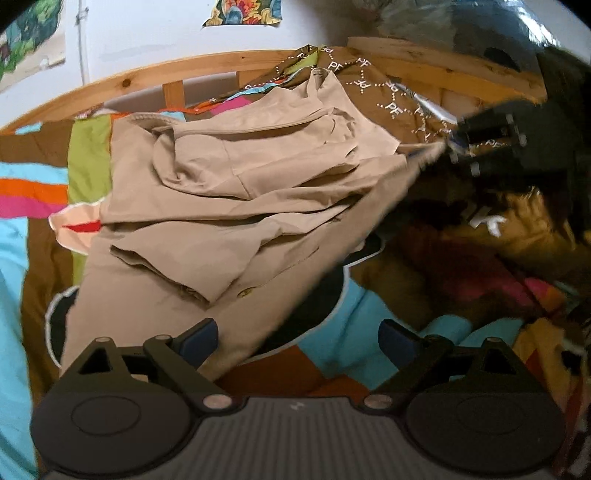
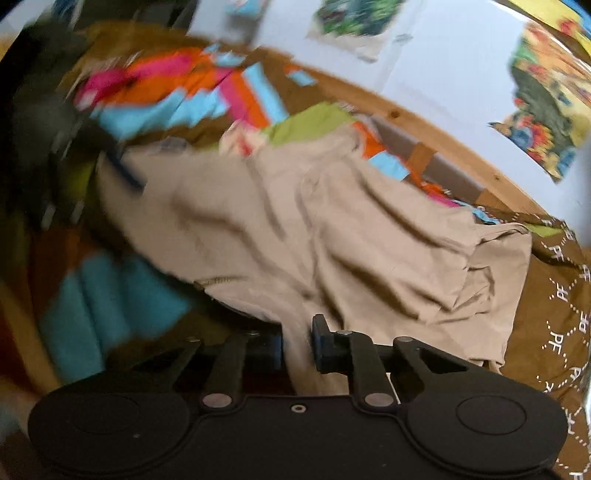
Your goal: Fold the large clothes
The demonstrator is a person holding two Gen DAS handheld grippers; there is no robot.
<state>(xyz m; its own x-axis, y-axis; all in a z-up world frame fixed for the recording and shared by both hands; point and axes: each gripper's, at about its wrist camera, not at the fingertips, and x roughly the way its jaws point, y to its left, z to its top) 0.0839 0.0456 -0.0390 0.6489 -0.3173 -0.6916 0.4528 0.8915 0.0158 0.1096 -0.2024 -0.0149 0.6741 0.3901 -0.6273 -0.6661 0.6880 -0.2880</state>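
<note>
Fingers: left gripper (image 1: 297, 338) spread wide, nothing between the pads, the beige garment (image 1: 229, 192) lying under its left finger (image 1: 201, 338). Right gripper (image 2: 298, 345) nearly closed, pinching a fold of the same garment (image 2: 332, 236). Garment: crumpled, spread across a colourful patchwork bedspread (image 1: 33, 192), one edge drawn taut toward the right gripper. Surroundings: wooden bed frame (image 1: 147, 77), white wall (image 1: 166, 33), brown patterned fabric (image 2: 569, 306) alongside.

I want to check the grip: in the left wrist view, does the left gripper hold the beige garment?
No, the left gripper stands wide open, pads off the beige garment.
</note>
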